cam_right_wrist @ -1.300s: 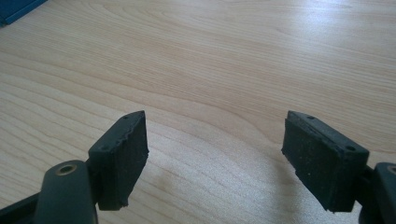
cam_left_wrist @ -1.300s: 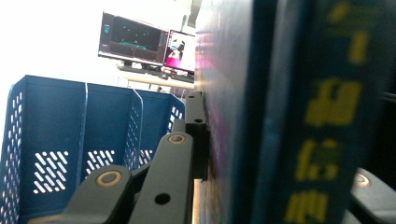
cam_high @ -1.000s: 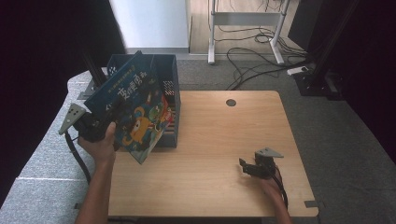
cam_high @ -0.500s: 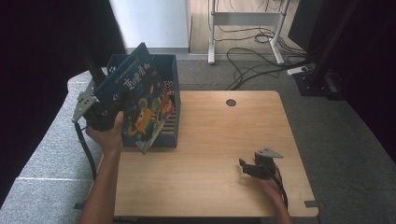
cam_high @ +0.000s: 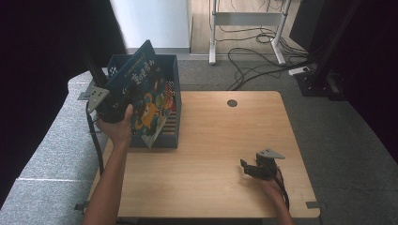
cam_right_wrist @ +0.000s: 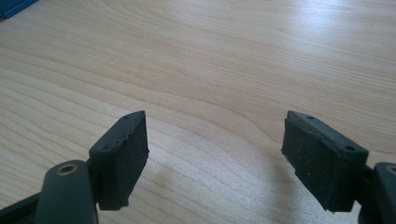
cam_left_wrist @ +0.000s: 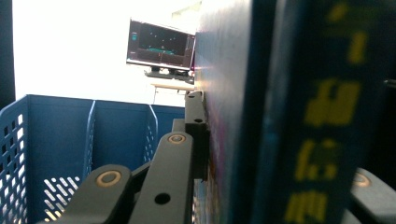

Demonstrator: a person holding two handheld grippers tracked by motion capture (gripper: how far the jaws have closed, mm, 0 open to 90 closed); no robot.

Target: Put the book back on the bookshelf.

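Note:
A blue picture book (cam_high: 146, 96) with a cartoon cover hangs tilted over the blue plastic crate (cam_high: 172, 124) at the table's left edge, its lower corner down by the crate's front wall. My left gripper (cam_high: 123, 101) is shut on the book's left edge. In the left gripper view the book's spine (cam_left_wrist: 289, 116) with yellow letters stands between the jaws, one finger (cam_left_wrist: 194, 130) flat against its cover, the crate's inside (cam_left_wrist: 60, 126) behind. My right gripper (cam_high: 245, 166) rests low at the front right of the wooden table (cam_high: 220, 136), open, with bare wood (cam_right_wrist: 233, 56) between its pads (cam_right_wrist: 123, 154).
A round cable hole (cam_high: 232, 102) sits at the table's far edge. Beyond it stand white desk legs (cam_high: 213, 33) and loose cables (cam_high: 253, 54) on the grey floor. A monitor (cam_left_wrist: 161, 44) shows far off in the left gripper view.
My left hand has carried the book to the right and away from the person, further over the crate. The right gripper has stayed put.

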